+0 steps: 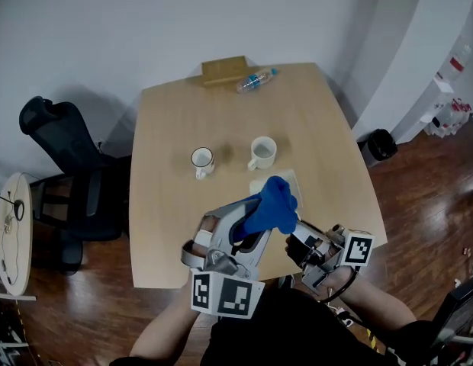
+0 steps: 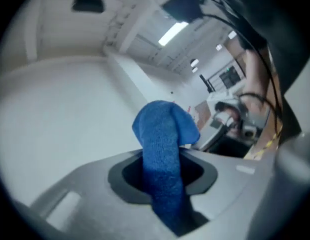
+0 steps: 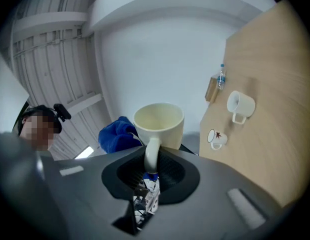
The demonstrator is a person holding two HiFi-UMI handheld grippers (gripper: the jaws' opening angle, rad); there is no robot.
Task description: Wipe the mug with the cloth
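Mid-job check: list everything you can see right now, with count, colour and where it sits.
table: one, light wood, centre of the head view
held mug: one, cream, gripped by its handle
white mug: one, white, on the table
dark-rimmed mug: one, white, on the table left of the white mug
cloth: one, blue, held above the table's near edge
bottle: one, clear with blue, lying at the far edge
wooden block: one, tan, beside the bottle
office chair: one, black, left of the table
bin: one, black, on the floor to the right
left gripper: one, grey, shut on the cloth
right gripper: one, grey, shut on the held mug's handle
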